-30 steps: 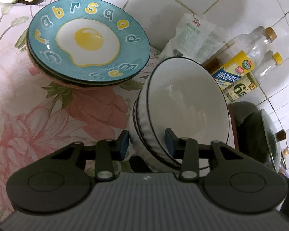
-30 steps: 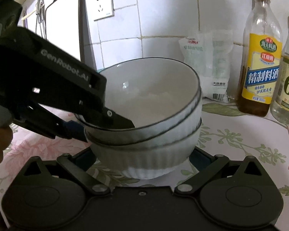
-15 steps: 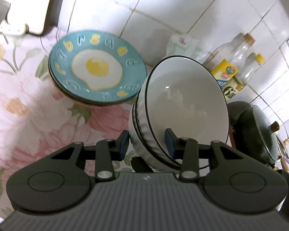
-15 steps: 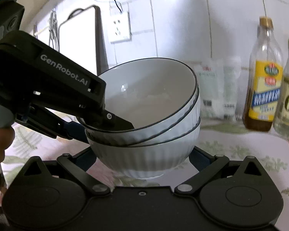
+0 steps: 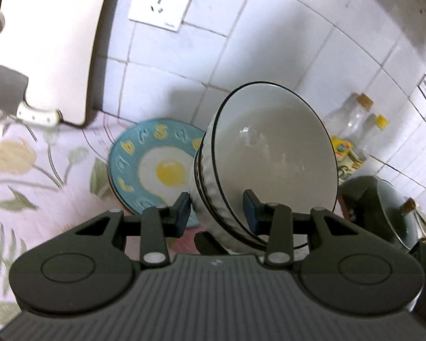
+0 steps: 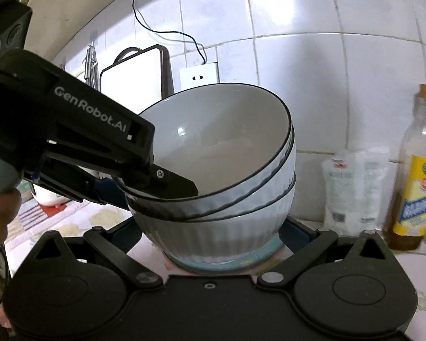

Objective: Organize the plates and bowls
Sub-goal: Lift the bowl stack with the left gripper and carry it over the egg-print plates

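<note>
Three nested white bowls with black rims [image 5: 269, 153] hang tilted above the floral tablecloth. My left gripper [image 5: 217, 210] is shut on their near wall, one pad inside the top bowl and one outside. In the right wrist view the bowl stack [image 6: 218, 147] fills the middle, with the left gripper [image 6: 150, 196] clamping its left rim. My right gripper [image 6: 213, 236] is shut on the ribbed bottom bowl, a pad on each side. A blue plate with a fried-egg picture [image 5: 153, 159] lies on the cloth just behind and left of the bowls; its edge [image 6: 258, 255] shows under the stack.
A white cutting board [image 5: 42, 42] leans on the tiled wall at the left, with a cleaver [image 5: 5, 91] beside it. Sauce bottles [image 6: 414, 176] and a plastic bag [image 6: 352, 187] stand at the right by the wall. A dark lidded pot [image 5: 383, 207] sits at the far right.
Both grippers have risen with the bowl stack and carried it toward the egg plate. The plate now shows lower in view, partly behind the bowls.
</note>
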Available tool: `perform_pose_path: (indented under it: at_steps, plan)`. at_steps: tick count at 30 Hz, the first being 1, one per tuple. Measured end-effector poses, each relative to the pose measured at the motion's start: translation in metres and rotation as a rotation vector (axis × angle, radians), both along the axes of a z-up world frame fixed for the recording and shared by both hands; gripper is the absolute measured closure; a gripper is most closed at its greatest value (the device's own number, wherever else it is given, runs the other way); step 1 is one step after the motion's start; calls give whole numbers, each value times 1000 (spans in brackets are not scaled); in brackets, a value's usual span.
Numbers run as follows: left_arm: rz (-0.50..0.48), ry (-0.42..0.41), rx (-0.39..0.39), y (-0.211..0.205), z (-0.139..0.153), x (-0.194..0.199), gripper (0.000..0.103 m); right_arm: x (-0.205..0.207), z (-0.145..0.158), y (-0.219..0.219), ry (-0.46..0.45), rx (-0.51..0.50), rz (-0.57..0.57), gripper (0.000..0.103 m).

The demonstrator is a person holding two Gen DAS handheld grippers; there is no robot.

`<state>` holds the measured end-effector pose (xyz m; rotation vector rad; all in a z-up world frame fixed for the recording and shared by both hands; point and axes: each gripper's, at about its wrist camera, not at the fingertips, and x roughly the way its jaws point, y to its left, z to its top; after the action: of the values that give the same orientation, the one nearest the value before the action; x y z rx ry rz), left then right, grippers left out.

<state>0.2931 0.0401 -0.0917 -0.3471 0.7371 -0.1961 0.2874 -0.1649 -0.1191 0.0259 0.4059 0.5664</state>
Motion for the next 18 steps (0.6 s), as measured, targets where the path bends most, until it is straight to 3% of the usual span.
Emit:
perform_pose_path:
  at_steps: [10,18]
  plan:
    - [-48,-26,47,25,-16,56,65,59,-17,33,42,-24,-11,0]
    - [-19,2,69,35,-39,86,65,95,-37,52,126,-7,-23,0]
